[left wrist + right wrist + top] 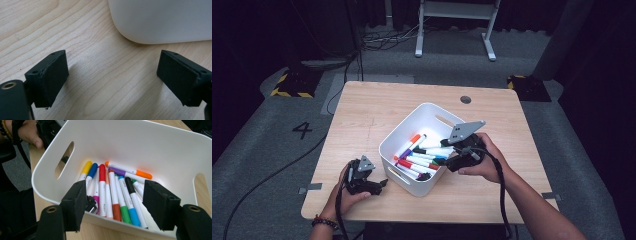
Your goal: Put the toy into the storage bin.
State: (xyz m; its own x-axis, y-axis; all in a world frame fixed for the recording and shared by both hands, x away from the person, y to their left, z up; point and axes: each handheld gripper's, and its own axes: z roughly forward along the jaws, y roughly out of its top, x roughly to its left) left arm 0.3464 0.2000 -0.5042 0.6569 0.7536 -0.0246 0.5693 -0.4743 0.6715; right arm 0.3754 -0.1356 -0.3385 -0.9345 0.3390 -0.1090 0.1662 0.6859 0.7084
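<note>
While the right gripper [451,156] hovers at the bin's [398,134] near-right rim, jaws wide and empty | markers [113,192] lie just ahead, long axes along its reach | left gripper [381,184] wide, empty, on the surface [362,110] beside the bin, farther off

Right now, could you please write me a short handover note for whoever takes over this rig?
Left claw: open, nothing between its jaws, low over the table beside the white bin.
Right claw: open, nothing held, at the bin's rim, aimed at the markers.
Done: many coloured markers lie in the bin; none is visible loose on the table.
Left: apparently nothing more to load; confirm before moving the bin.
</note>
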